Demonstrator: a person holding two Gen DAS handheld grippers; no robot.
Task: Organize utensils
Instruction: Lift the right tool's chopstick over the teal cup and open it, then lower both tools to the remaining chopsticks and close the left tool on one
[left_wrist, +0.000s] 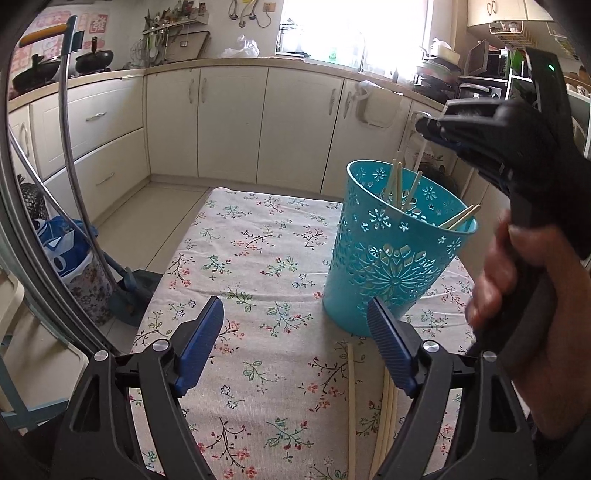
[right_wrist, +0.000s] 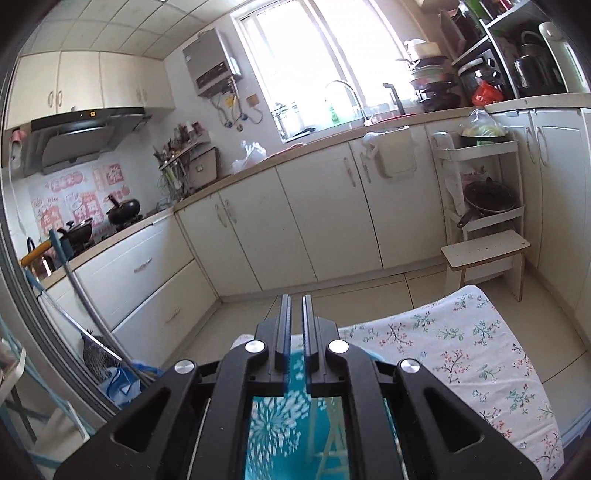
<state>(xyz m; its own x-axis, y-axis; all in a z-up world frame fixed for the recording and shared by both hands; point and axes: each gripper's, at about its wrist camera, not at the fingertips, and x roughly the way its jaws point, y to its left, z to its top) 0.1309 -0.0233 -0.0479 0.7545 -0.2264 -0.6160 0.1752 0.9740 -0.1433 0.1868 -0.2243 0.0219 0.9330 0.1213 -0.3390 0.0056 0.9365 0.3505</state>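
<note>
A teal cut-out utensil cup (left_wrist: 395, 254) stands on the flowered tablecloth (left_wrist: 258, 266) with several pale chopsticks (left_wrist: 397, 184) leaning inside it. More chopsticks (left_wrist: 351, 402) lie flat on the cloth in front of the cup, partly under my left gripper's right finger. My left gripper (left_wrist: 295, 332) is open just short of the cup, with only cloth between its blue pads (left_wrist: 201, 339). A hand (left_wrist: 517, 280) holds my right gripper (left_wrist: 428, 125) above the cup's far rim. In the right wrist view, my right gripper (right_wrist: 295, 299) is shut, nothing shows between its jaws, and the cup (right_wrist: 273, 417) lies beneath it.
A long-handled dustpan (left_wrist: 129, 291) and a blue bag (left_wrist: 62, 251) sit on the floor left of the table. A white stool (right_wrist: 484, 254) and a shelf cart (right_wrist: 480, 147) stand by the cabinets past the table's far end.
</note>
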